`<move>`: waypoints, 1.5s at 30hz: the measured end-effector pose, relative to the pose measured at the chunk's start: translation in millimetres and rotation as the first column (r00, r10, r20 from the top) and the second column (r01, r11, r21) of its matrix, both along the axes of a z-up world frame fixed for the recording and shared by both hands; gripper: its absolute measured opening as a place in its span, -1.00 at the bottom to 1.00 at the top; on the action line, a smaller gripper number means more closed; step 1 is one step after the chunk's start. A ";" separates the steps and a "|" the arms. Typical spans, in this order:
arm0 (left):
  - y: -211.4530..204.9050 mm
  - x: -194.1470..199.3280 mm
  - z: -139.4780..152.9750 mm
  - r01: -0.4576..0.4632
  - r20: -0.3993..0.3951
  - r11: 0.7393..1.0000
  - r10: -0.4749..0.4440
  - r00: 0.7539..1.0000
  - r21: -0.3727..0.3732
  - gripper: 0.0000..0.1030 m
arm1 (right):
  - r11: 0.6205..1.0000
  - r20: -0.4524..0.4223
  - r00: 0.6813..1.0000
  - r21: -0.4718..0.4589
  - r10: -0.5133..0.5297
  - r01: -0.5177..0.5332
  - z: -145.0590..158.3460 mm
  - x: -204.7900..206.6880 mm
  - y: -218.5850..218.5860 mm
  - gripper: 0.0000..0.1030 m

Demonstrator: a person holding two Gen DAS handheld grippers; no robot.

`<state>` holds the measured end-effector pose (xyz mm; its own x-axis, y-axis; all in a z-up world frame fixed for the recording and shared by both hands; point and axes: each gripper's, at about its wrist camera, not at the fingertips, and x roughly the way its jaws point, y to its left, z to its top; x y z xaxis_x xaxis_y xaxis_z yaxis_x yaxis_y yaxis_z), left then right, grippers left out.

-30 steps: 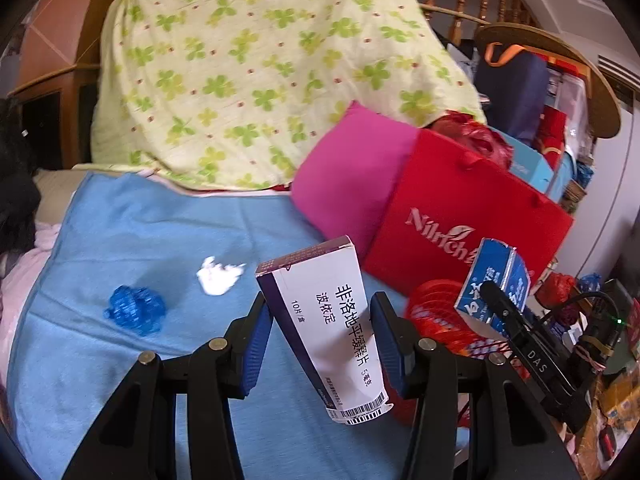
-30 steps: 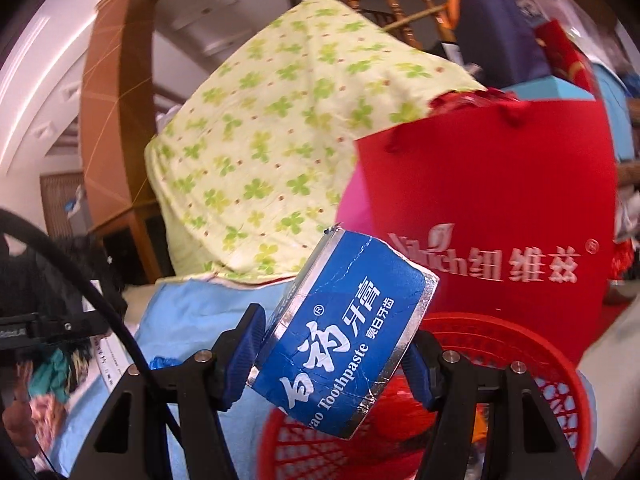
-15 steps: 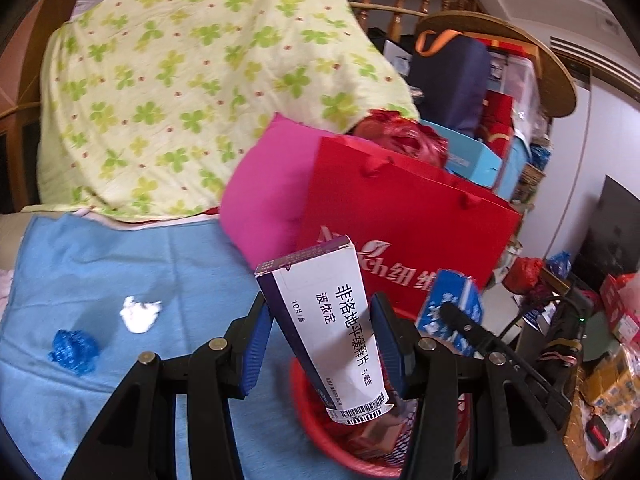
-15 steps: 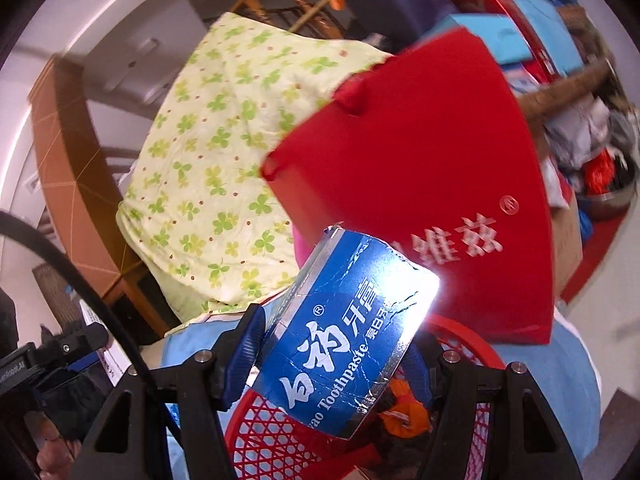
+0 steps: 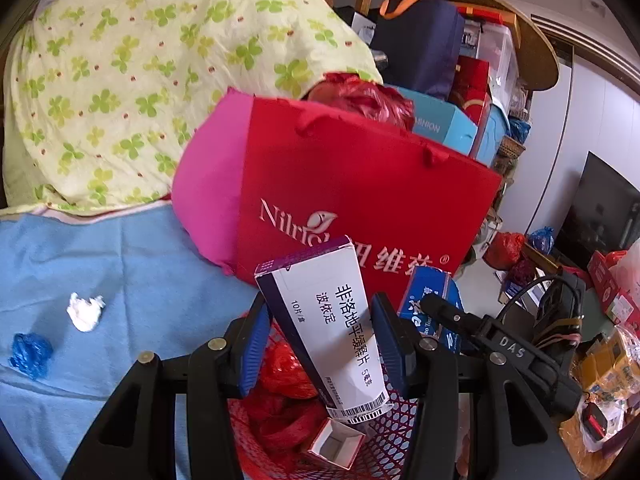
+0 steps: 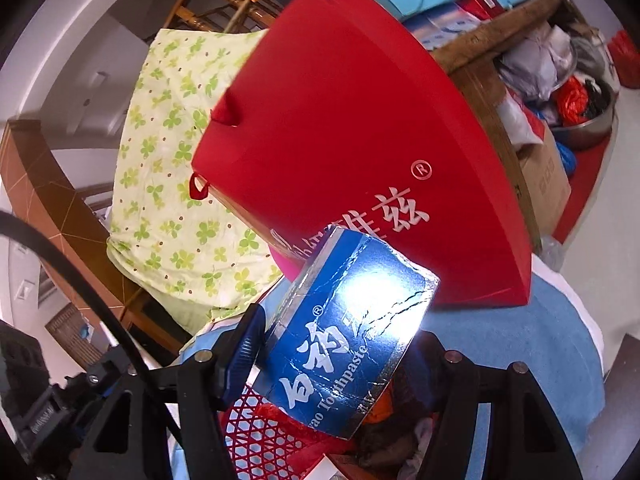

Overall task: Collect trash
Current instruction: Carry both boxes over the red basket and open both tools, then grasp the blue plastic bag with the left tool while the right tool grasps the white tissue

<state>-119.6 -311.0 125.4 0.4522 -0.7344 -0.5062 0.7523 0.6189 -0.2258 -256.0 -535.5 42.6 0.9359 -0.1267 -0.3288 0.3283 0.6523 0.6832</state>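
My left gripper [image 5: 320, 344] is shut on a white and purple medicine box [image 5: 324, 324] and holds it over the red mesh basket [image 5: 380, 440]. The basket holds red plastic scraps and a small open box [image 5: 334, 442]. My right gripper [image 6: 336, 356] is shut on a blue toothpaste box [image 6: 340, 356], also over the red mesh basket [image 6: 256, 428]; that toothpaste box shows in the left wrist view [image 5: 430, 300] too. A crumpled white tissue [image 5: 85, 311] and a crumpled blue wrapper [image 5: 30, 354] lie on the blue cloth [image 5: 120, 272] to the left.
A red paper bag [image 5: 360, 196] stands just behind the basket, with a pink cushion [image 5: 208, 196] beside it. A clover-print quilt [image 5: 140, 72] is piled behind. Cluttered boxes and bags [image 5: 460, 80] fill the right side.
Both grippers have moved right and forward, so both boxes now hang over the red basket. The tissue and blue wrapper have slid to the left of the left wrist view.
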 end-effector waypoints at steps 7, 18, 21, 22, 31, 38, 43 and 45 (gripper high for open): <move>-10.1 7.6 -22.8 0.016 -0.061 1.000 -0.016 0.998 -0.001 0.35 | 0.995 0.016 1.000 0.094 0.010 -0.012 -7.7 -3.5 -11.2 0.40; 21.6 12.3 -40.1 -0.039 -0.047 0.998 0.041 0.998 0.046 0.35 | 0.999 0.073 0.997 0.053 0.009 -0.013 2.7 -1.0 -0.7 0.41; 45.5 12.2 -48.9 -0.077 -0.032 0.994 0.079 0.996 0.077 0.36 | 0.999 0.099 0.994 0.010 0.043 -0.045 11.3 6.9 14.7 0.41; 59.1 12.4 -54.1 -0.103 -0.025 0.990 0.106 0.994 0.093 0.36 | 0.998 0.111 0.992 -0.013 0.063 -0.062 15.4 10.1 22.7 0.41; 181.5 23.9 -94.5 -0.345 -0.019 0.914 0.357 0.934 0.215 0.36 | 0.931 0.206 0.925 -0.251 0.319 -0.265 44.9 40.0 117.7 0.41; 260.4 39.1 -118.3 -0.521 -0.016 0.811 0.544 0.839 0.266 0.36 | 0.832 0.138 0.846 -0.319 0.516 -0.455 36.6 81.1 194.8 0.41; 290.1 48.9 -131.8 -0.574 -0.034 0.773 0.603 0.797 0.271 0.36 | 0.788 0.014 0.817 -0.275 0.576 -0.551 15.9 119.4 233.7 0.41; 295.1 52.9 -138.6 -0.584 -0.033 0.762 0.616 0.787 0.281 0.36 | 0.777 -0.042 0.809 -0.252 0.586 -0.577 5.3 133.6 245.8 0.41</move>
<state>-66.7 -15.9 -13.2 0.6844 -0.1788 -0.7068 0.1864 0.9802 -0.0675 -122.3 -289.7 47.8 0.8678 0.3755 -0.3254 -0.1891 0.8552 0.4826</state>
